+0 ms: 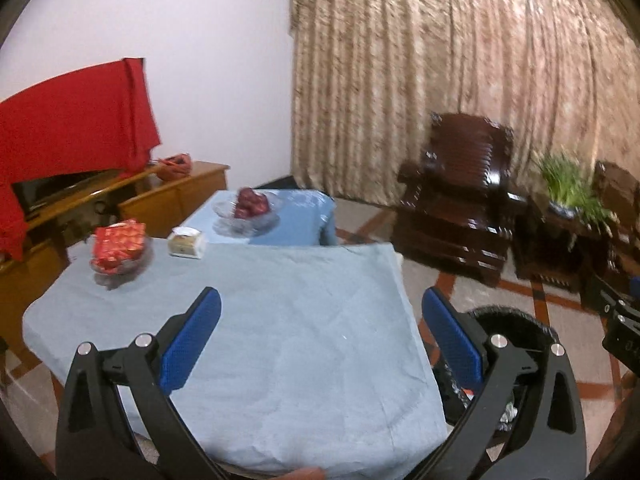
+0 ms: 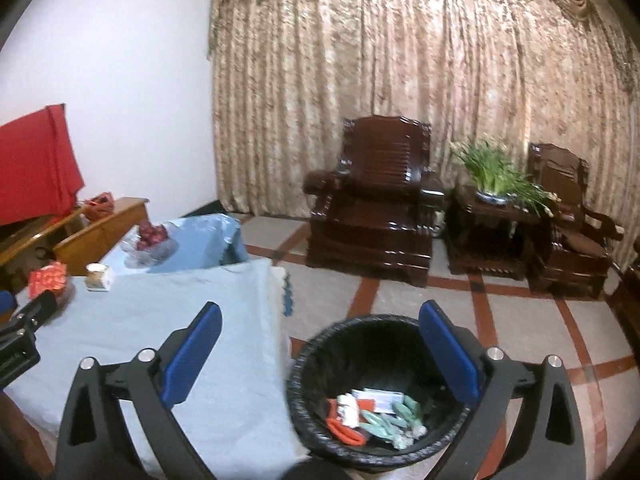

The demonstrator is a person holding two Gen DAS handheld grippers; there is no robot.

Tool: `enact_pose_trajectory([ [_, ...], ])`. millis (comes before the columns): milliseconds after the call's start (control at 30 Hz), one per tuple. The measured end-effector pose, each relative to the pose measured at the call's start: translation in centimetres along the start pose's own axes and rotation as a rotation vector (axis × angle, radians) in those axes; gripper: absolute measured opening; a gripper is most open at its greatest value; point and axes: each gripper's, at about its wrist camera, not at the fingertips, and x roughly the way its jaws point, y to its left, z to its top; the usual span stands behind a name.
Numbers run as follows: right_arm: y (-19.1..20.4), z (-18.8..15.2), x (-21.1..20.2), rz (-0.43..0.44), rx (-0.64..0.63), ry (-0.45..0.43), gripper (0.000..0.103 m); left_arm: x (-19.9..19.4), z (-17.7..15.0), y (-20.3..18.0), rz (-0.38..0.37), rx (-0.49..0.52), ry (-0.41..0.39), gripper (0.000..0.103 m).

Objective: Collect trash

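The round black plastic-lined waste bin (image 2: 376, 392) sits on the tiled floor beside my table's pale blue cloth (image 1: 280, 320), holding green, white and orange wrappers (image 2: 372, 416). My left gripper (image 1: 320, 320) and right gripper (image 2: 320, 340) both gape wide, empty.

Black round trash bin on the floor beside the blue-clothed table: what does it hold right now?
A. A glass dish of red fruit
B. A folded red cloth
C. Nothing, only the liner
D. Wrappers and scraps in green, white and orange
D: the right wrist view looks into the black round trash bin and shows green, white and orange wrappers at its bottom.
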Motion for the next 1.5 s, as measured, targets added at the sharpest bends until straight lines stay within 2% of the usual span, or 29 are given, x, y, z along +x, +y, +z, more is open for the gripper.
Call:
enact_pose_trajectory([
  [133, 2.2, 1.3, -2.2, 0.032, -0.016, -0.042, 0.097, -2.6, 1.1, 2.0, 0.097, -0.035, -0.046, 0.098],
  [300, 4.4, 2.2, -4.1, 0.090, -0.024, -0.082, 0.097, -5.4, 2.2, 3.9, 0.119, -0.066, -0.065, 0.098],
  [467, 5.9, 3.2, -6.0, 0.141, -0.032, -0.119, 0.097, -8.6, 2.8, 5.3, 0.171, -0.059, -0.133, 0.098],
  [600, 6.9, 3.9, -7.9, 0.172, -0.020, -0.153, 0.097, -11.2, 3.1, 6.8, 0.189, -0.096, -0.164, 0.098],
  [900, 7.8, 3.7, -12.1, 0.199, 0.028, -0.180, 0.097, -16.7, 3.2, 9.1, 0.318, -0.120, -0.204, 0.098],
  [1167, 7.9, 3.5, -14.4, 0.159, 0.009, -0.235, 0.097, -19.9, 3.3, 10.8, 0.355, -0.164, -0.255, 0.098],
  [1500, 7.9, 2.8, -14.5, 0.156, -0.007, -0.241, 0.097, -20.5, 2.9, 10.7, 0.355, -0.167, -0.261, 0.098],
])
